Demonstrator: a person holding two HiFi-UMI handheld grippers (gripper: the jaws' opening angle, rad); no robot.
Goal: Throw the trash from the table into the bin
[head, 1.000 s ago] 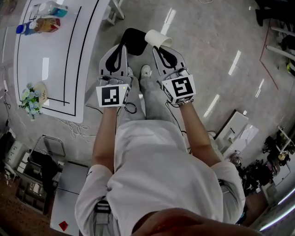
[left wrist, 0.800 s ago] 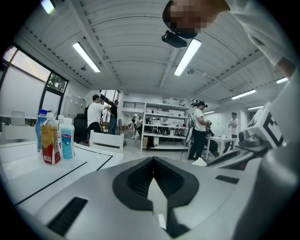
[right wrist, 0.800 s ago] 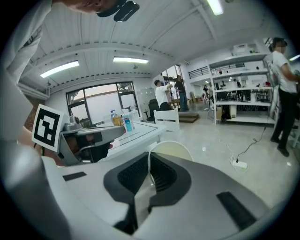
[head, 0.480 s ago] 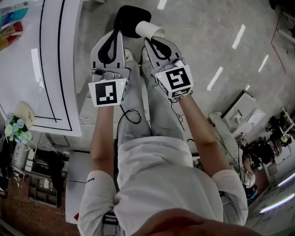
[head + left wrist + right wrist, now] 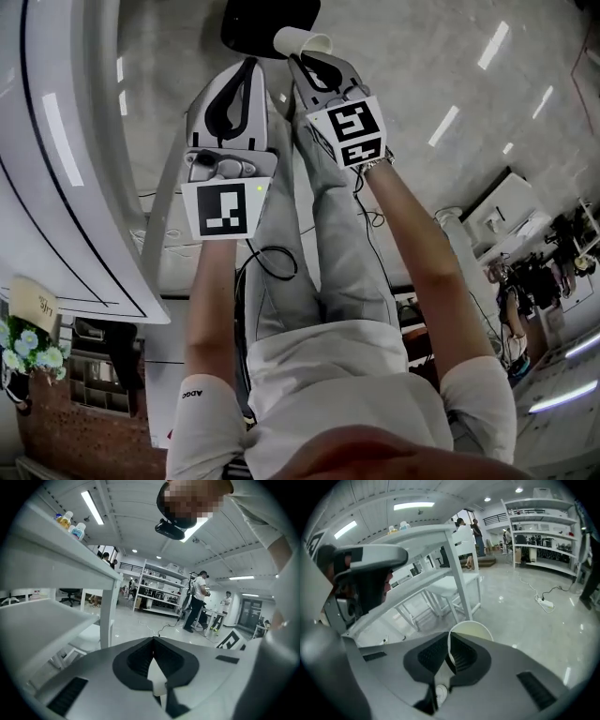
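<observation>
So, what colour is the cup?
The cup is white; the right gripper view shows it best.

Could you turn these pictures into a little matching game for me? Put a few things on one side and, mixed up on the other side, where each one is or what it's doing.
Things:
1. left tool
2. right tool
3. bin
4. flowers

Place or state:
A. shut on the rim of the paper cup
B. at the lower left edge of the head view
C. shut, with nothing in it
D. black, at the top edge of the head view, just past the tools' tips

Pairs: 1-C, 2-A, 3-D, 4-B
</observation>
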